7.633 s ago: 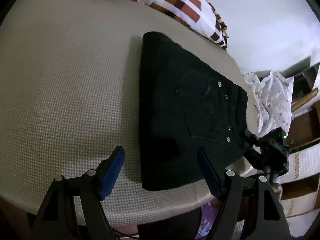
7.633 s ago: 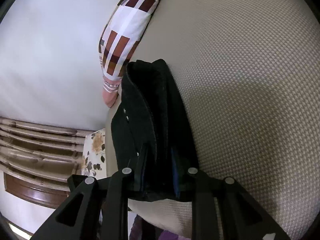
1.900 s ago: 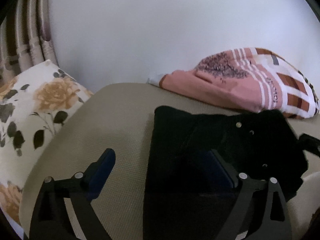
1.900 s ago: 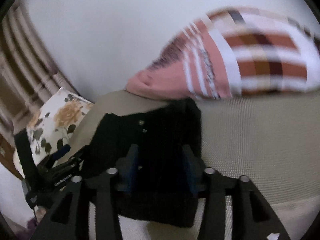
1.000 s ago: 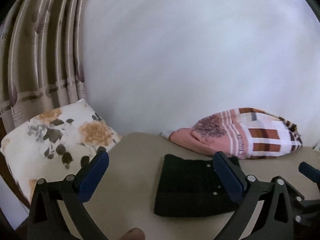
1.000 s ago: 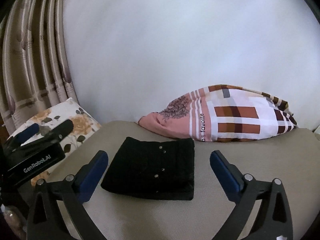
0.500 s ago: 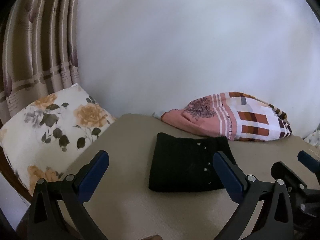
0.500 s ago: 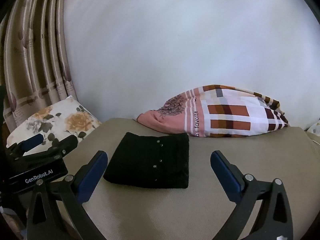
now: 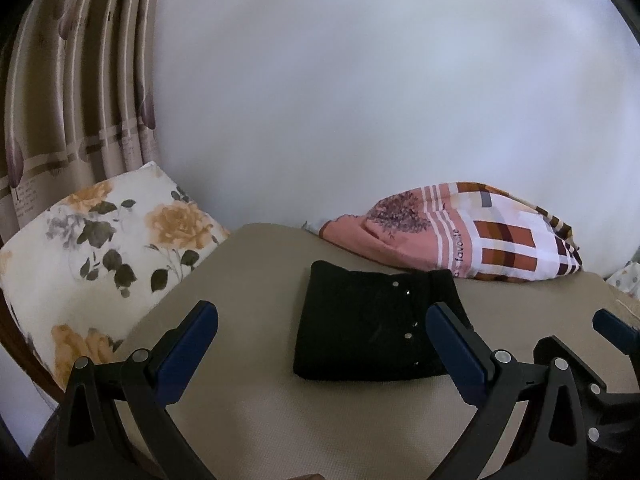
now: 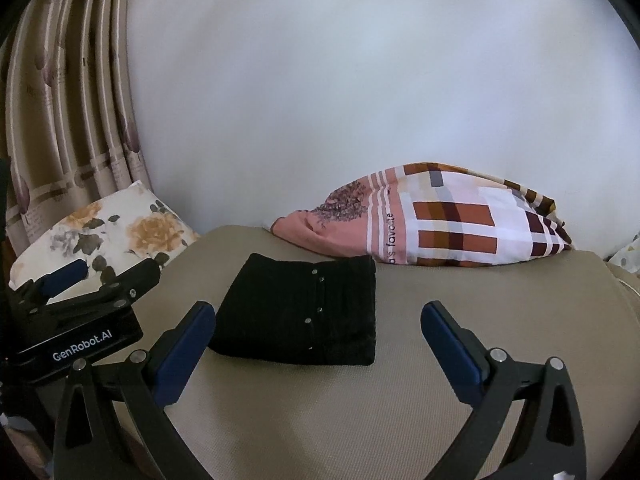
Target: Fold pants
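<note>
1. Hanging at far left: a striped curtain (image 9: 80,120), reaching down behind everything else.
2. Leaning below it, at the left edge of the bed (image 9: 256,412): a floral pillow (image 9: 100,248), white with orange roses.
3. Hovering wide open over the near part of the bed: the left hand-held gripper (image 9: 322,344), gripping nothing, blue pads (image 9: 188,344) spread well apart; also showing at the left of the right wrist view (image 10: 64,276), lettered "GenRobot.AI".
4. Lying flat near the middle of the beige bed: the pants (image 9: 376,328), black, folded into a compact rectangle, small metal studs running down the top face. Touching neither hand-held gripper.
5. Seen from the right wrist view, sitting left of centre (image 10: 304,312), partly framed by the spread fingers but beyond their tips.
6. Resting just behind the pants, against the white wall (image 9: 360,100): a bundled pink cloth (image 9: 452,236) with brown and white checks, nearly touching the pants' far edge.
7. Hovering wide open above the bed's near side: the right hand-held gripper (image 10: 318,344), carrying nothing; one blue tip of it peeking in at the right edge of the left wrist view (image 9: 616,330).
</note>
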